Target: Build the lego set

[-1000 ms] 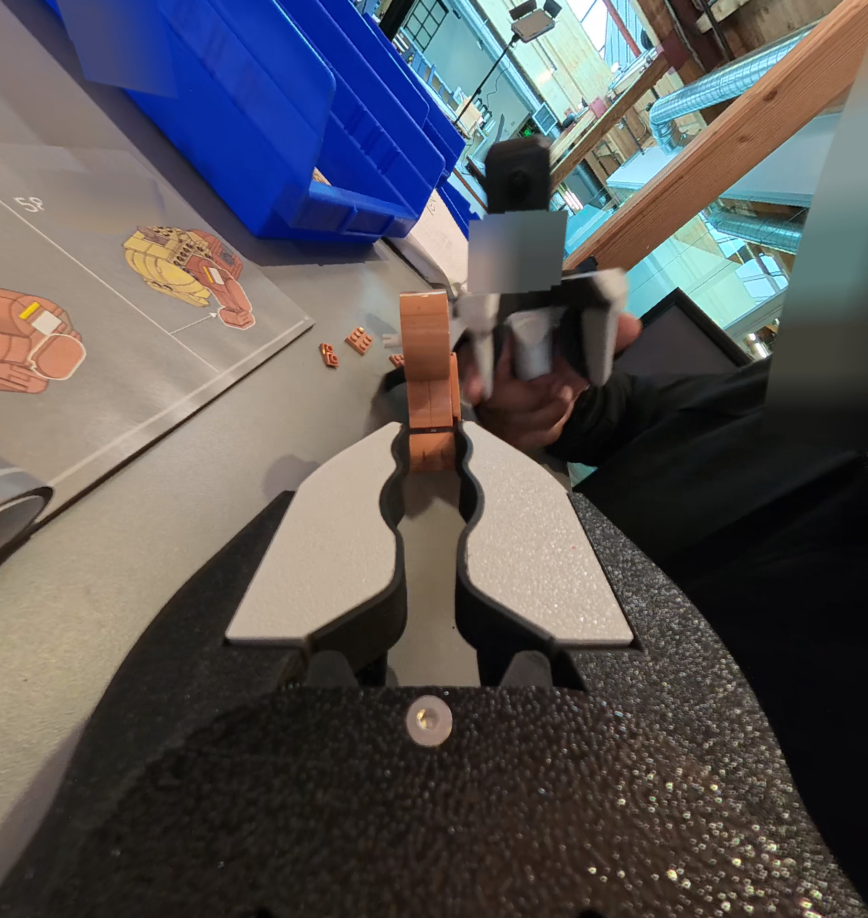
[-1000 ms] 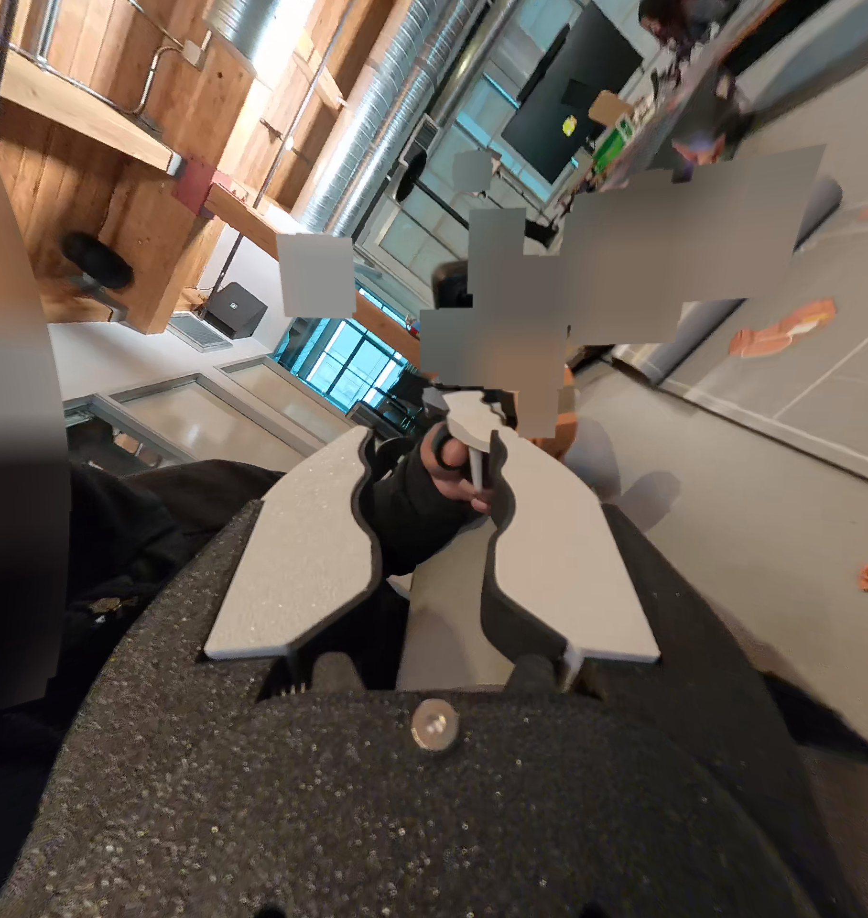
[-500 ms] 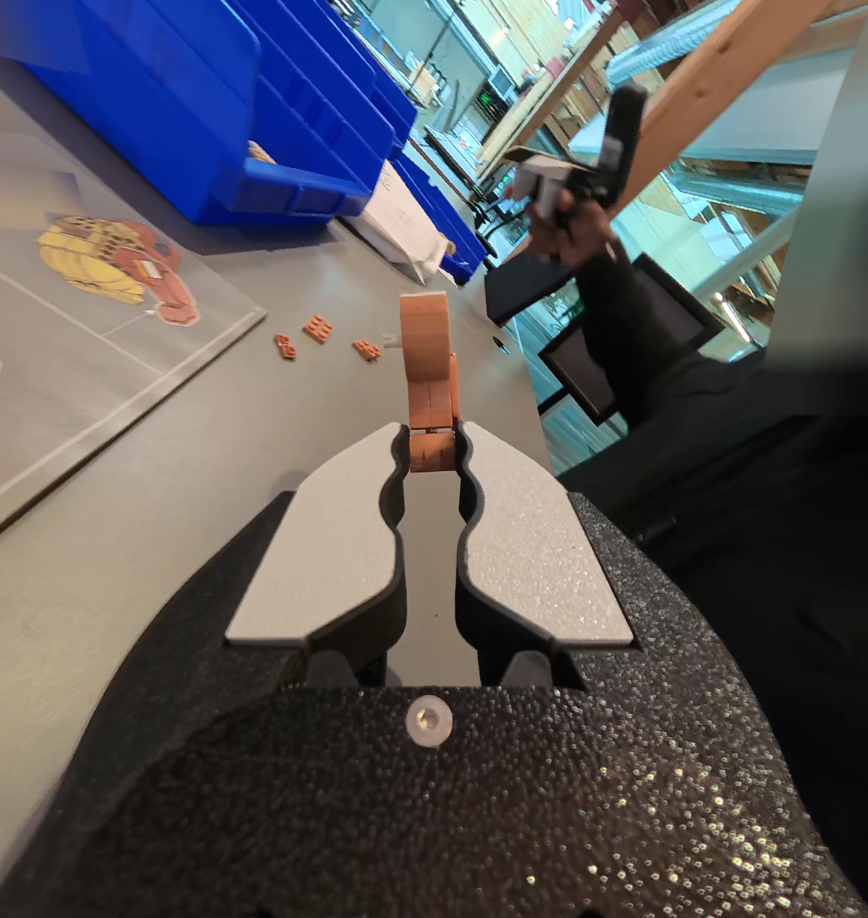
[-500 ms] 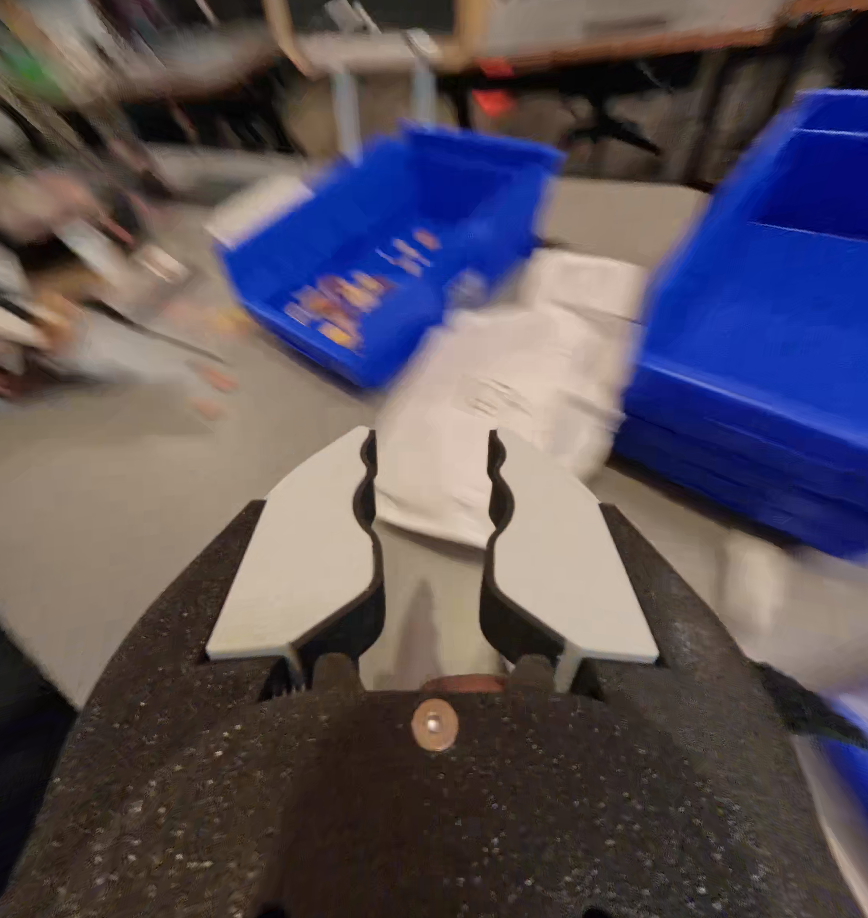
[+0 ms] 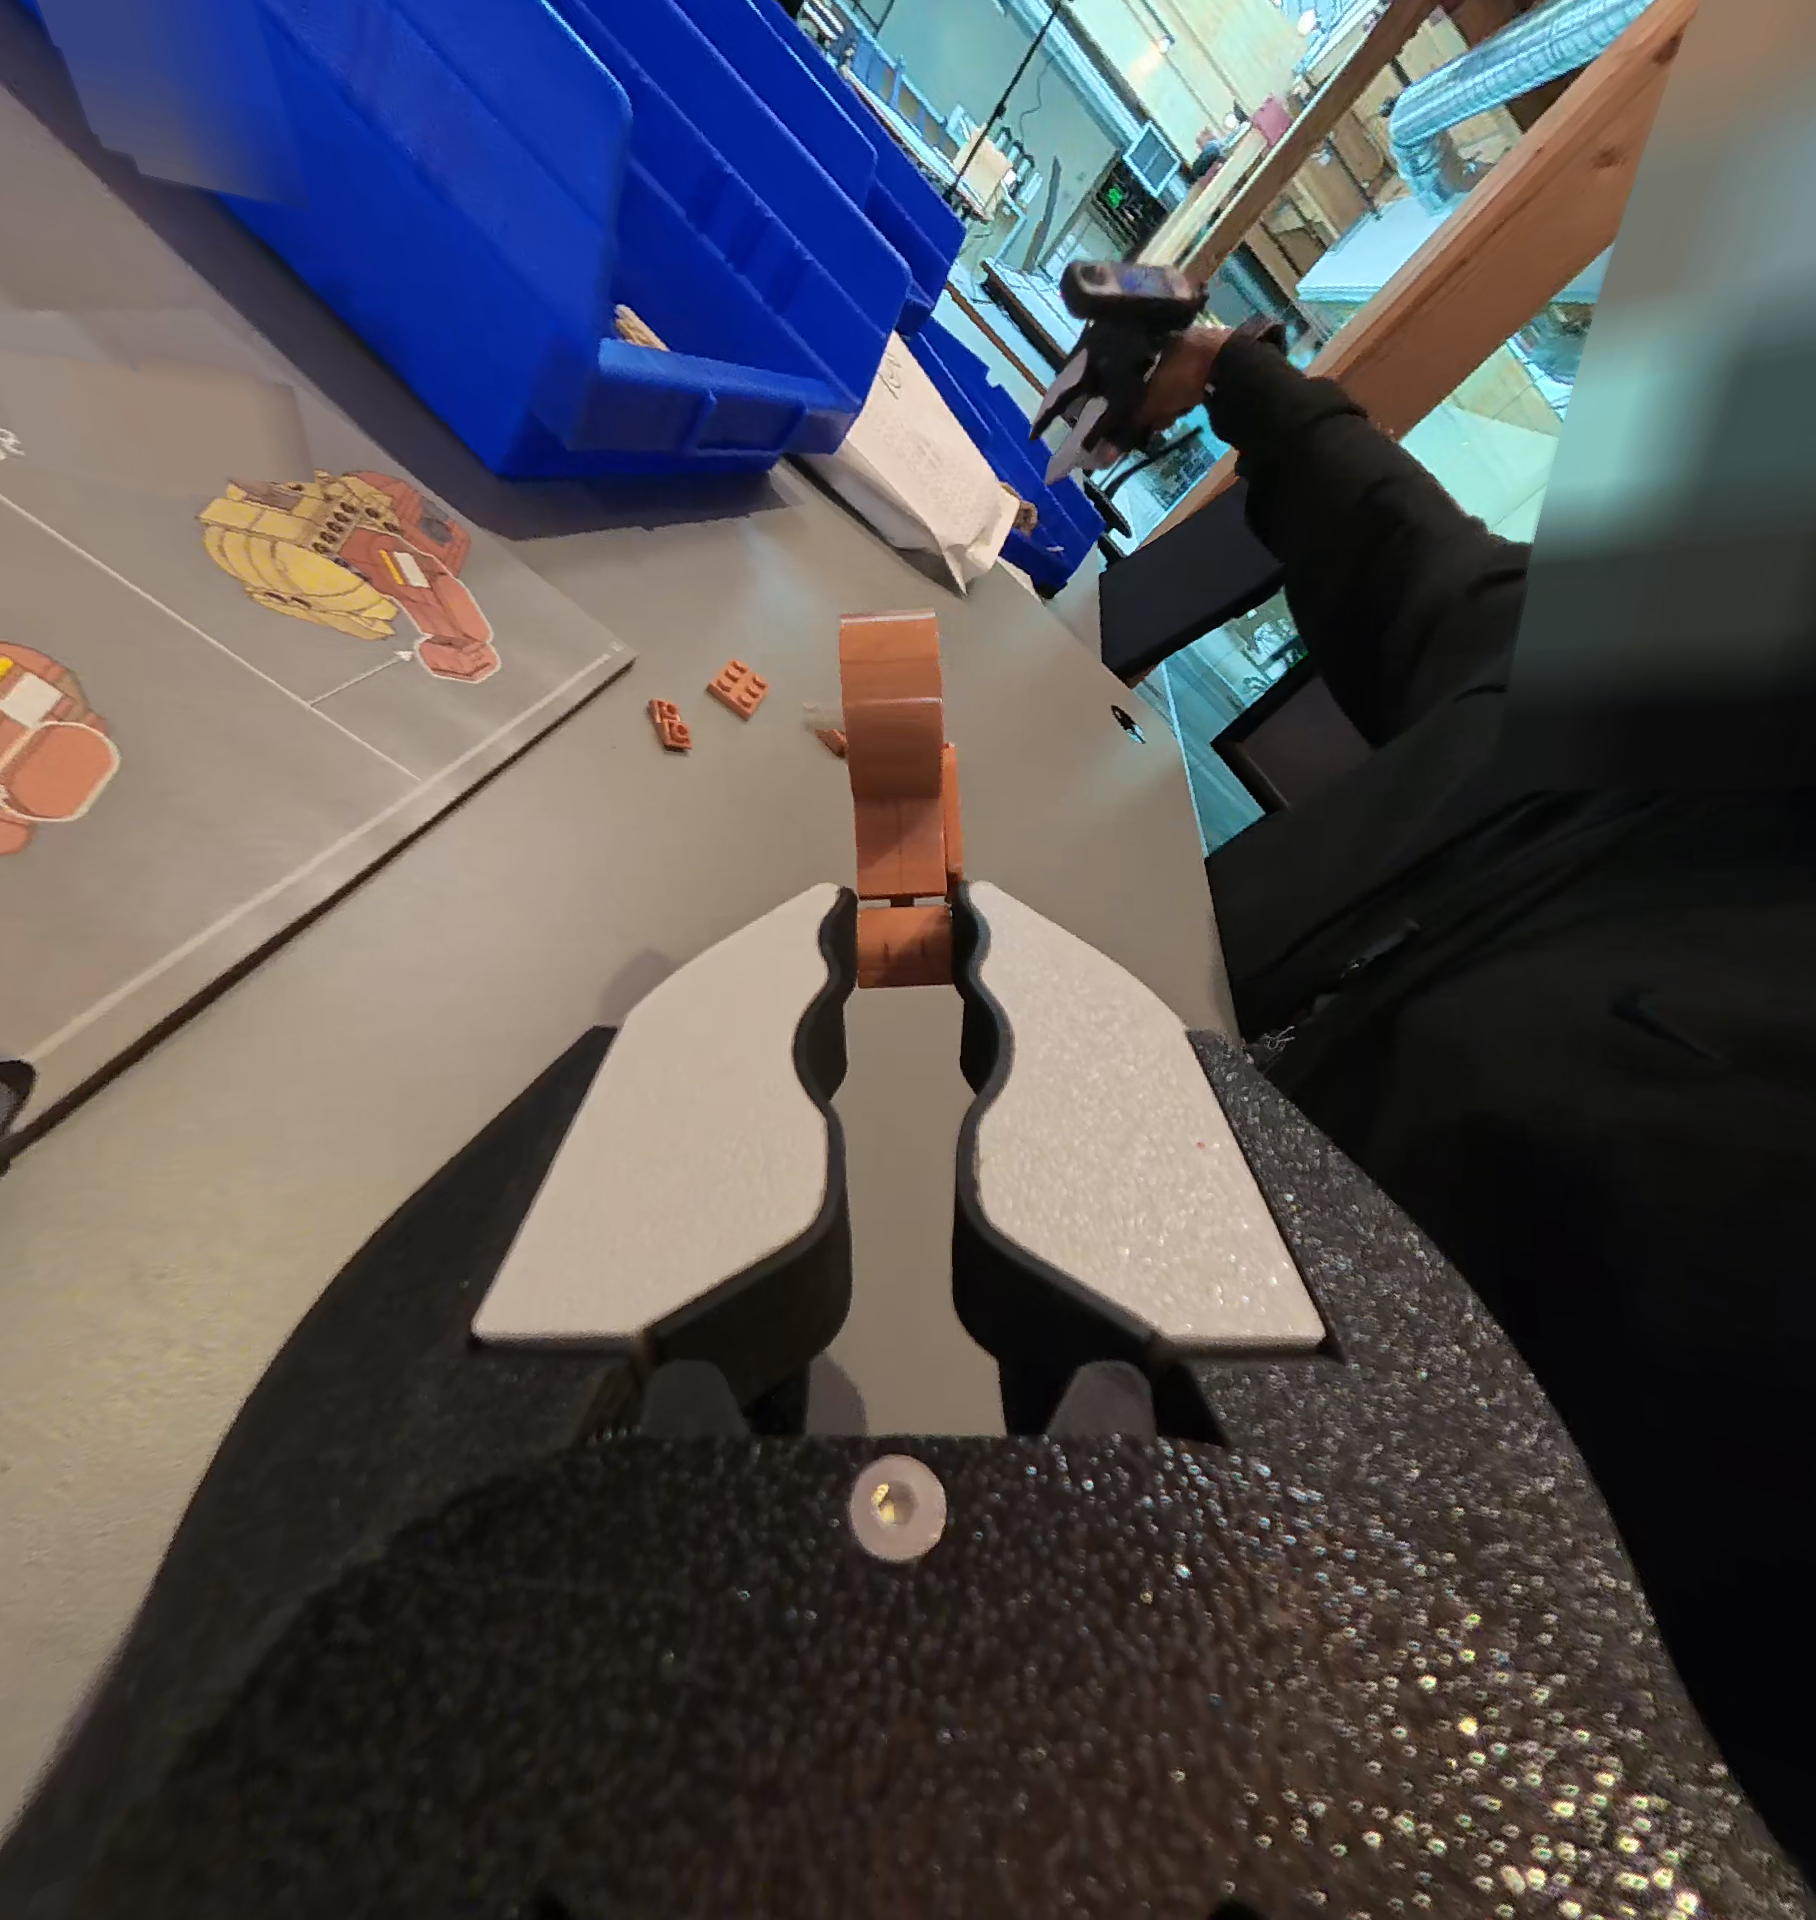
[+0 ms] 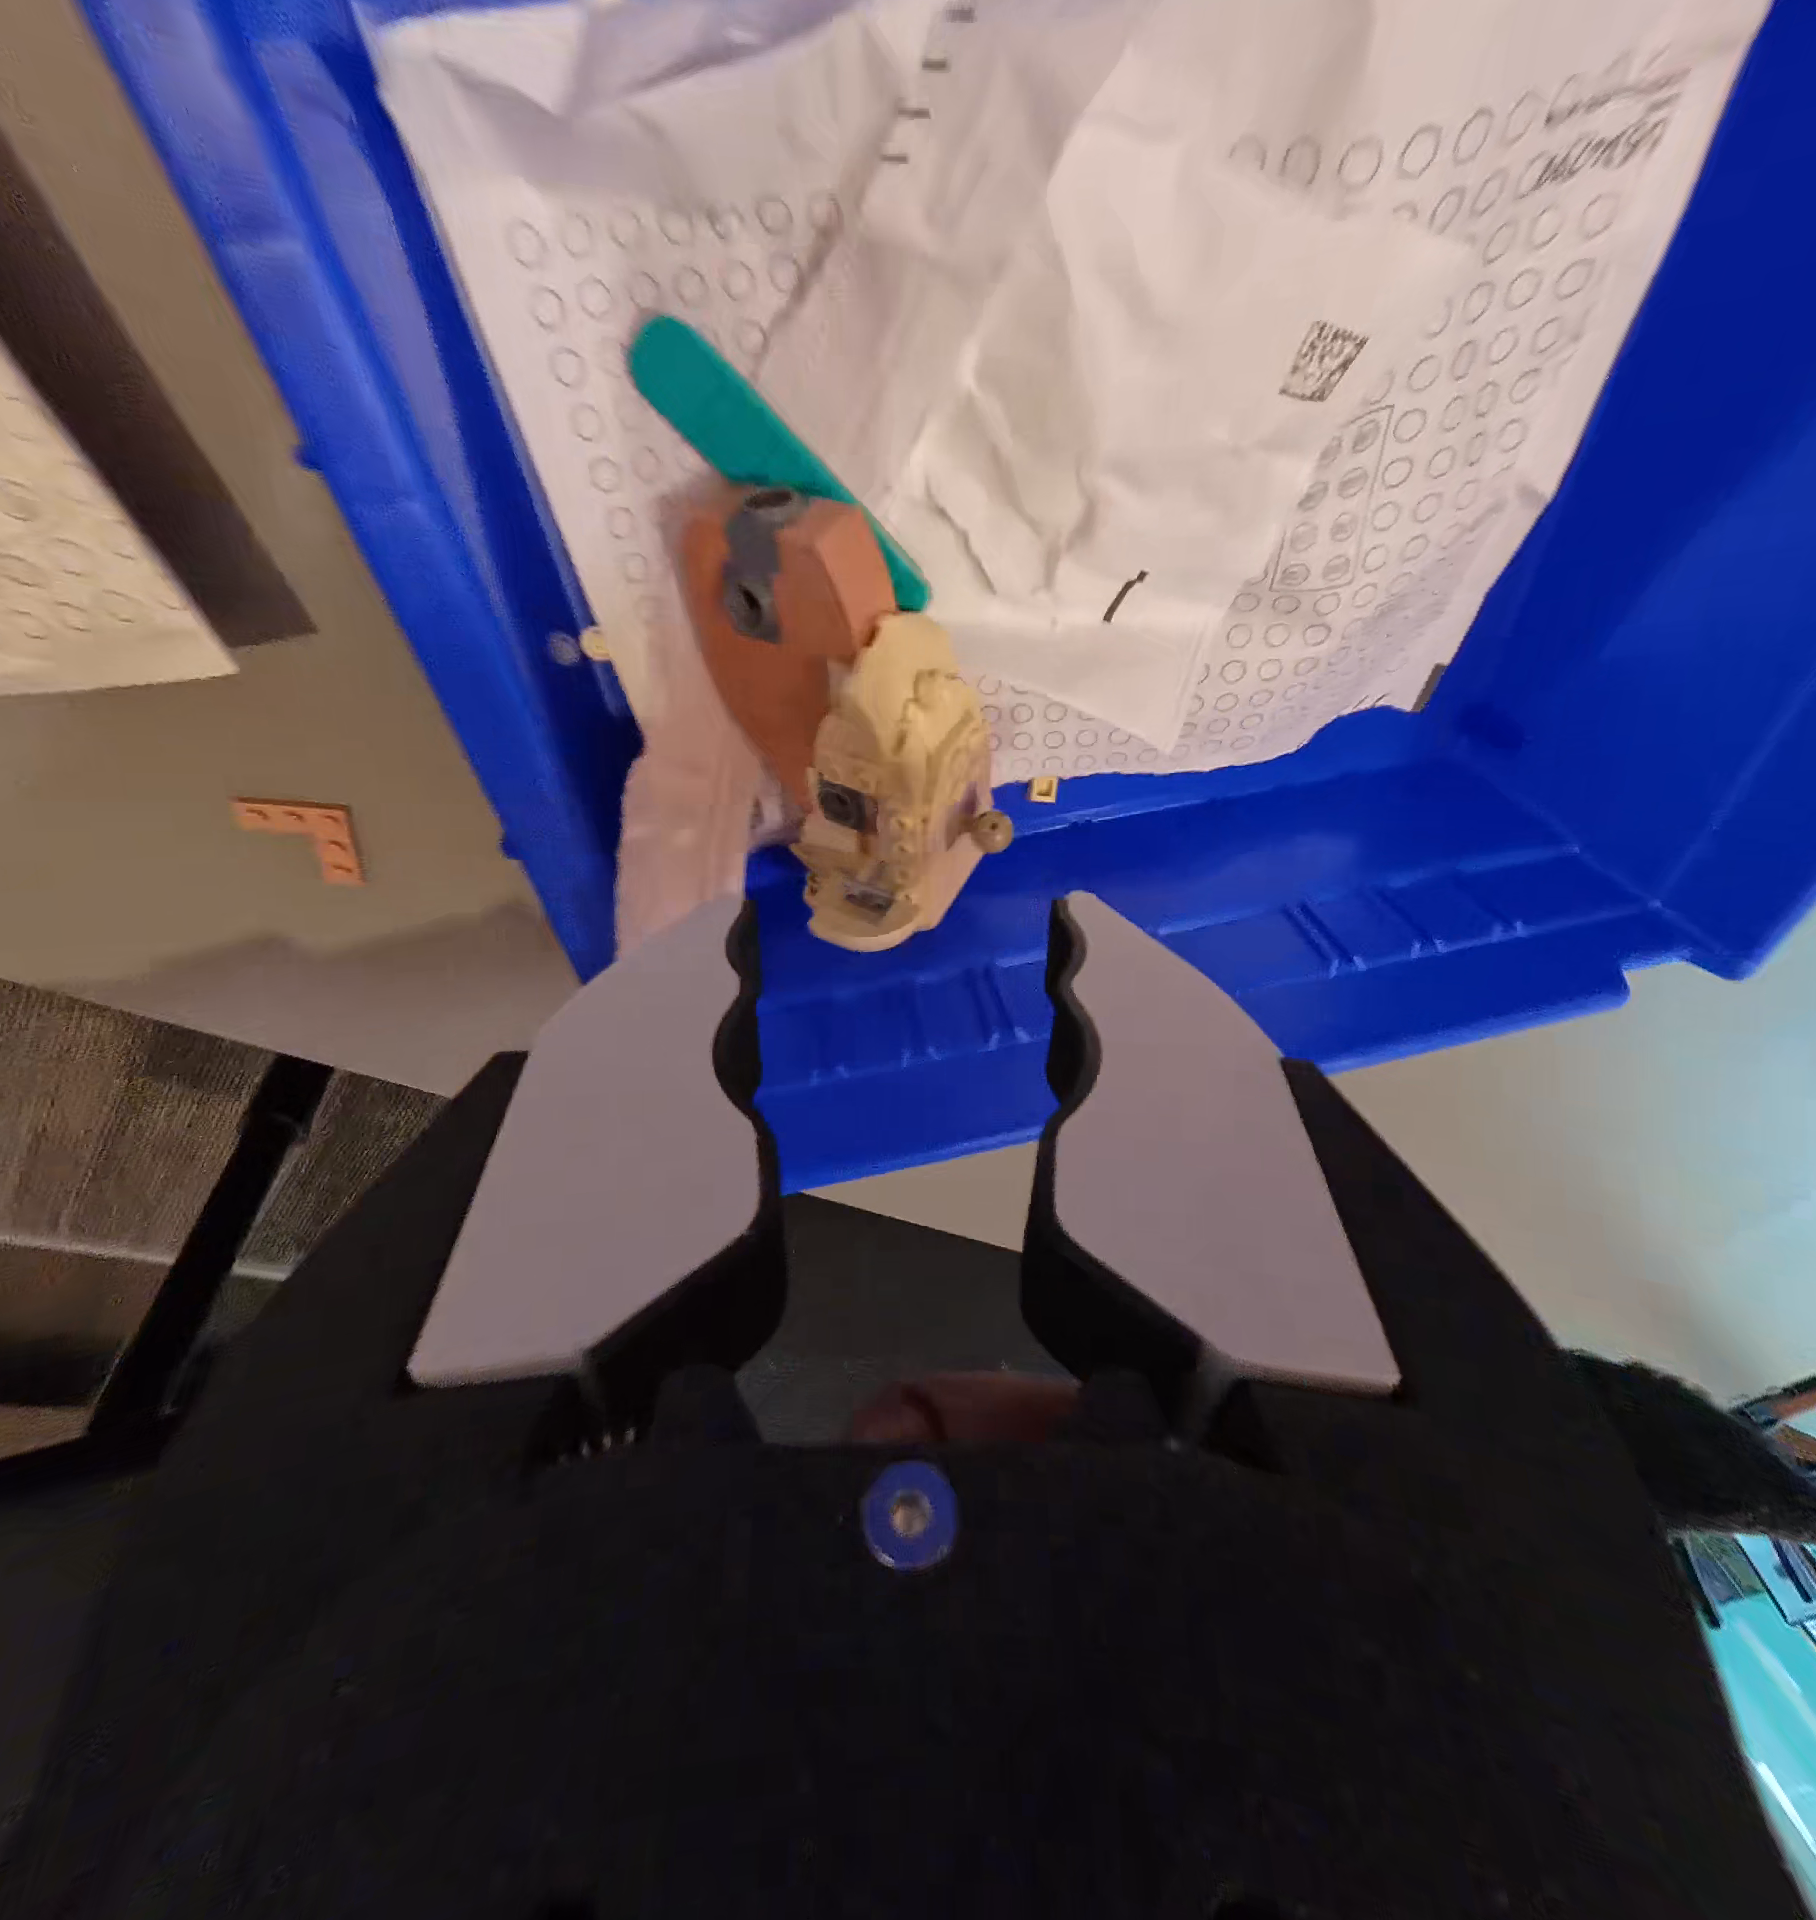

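Grey table (image 5: 260, 1091) – left hand-held gripper (image 5: 905, 914) clamps brown brick piece (image 5: 891, 748).

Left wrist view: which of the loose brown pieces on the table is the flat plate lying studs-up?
The squarish brown plate, the farthest of them; the narrower piece lies nearer, beside the booklet's corner.

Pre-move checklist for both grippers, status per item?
1. Left gripper clamped on the brown brick piece: ok, pads press both sides.
2. Brick piece upright in the grasp: ok.
3. Right gripper open: ok, nothing between its fingers.
4. Right gripper lined up with the tan and brown model: ok, the model lies just ahead of the fingertips, inside the blue bin.
5. Teal piece clear of the model: not ok, it lies against it.
6. Model free of the white paper under it: cannot tell.
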{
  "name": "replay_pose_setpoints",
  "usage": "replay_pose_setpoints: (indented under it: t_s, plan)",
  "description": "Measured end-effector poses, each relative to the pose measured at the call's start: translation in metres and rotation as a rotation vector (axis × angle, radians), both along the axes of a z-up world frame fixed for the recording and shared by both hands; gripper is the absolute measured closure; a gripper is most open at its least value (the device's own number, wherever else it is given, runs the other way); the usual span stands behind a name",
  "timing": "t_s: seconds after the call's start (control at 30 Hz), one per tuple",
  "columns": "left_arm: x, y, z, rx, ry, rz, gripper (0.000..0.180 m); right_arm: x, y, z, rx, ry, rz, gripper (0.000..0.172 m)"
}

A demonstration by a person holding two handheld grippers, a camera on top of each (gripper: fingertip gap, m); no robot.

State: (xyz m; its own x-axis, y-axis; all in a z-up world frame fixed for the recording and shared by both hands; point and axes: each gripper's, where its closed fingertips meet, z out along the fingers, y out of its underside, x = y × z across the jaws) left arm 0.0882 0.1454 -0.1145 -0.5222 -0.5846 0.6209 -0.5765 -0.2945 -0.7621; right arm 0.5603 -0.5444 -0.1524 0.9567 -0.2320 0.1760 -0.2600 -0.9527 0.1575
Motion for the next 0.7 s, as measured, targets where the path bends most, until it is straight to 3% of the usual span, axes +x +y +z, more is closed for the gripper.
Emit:
replay_pose_setpoints:
  t_s: [0.33,0.43,0.6,0.7]
  plan:
    - [0.005,0.004,-0.003,0.011,0.020,0.041,0.164,0.019,-0.029,-0.060,-0.140,0.157,0.006,0.106]
    - [0.005,0.004,-0.003,0.015,0.019,0.048,0.164,0.013,-0.032,-0.074,-0.147,0.227,0.001,0.117]
    - [0.006,0.005,-0.003,0.012,0.019,0.056,0.164,0.012,-0.037,-0.068,-0.118,0.221,0.010,0.134]
    - [0.006,0.005,-0.002,0.008,0.015,0.050,0.164,0.011,-0.038,-0.056,-0.109,0.168,0.029,0.135]
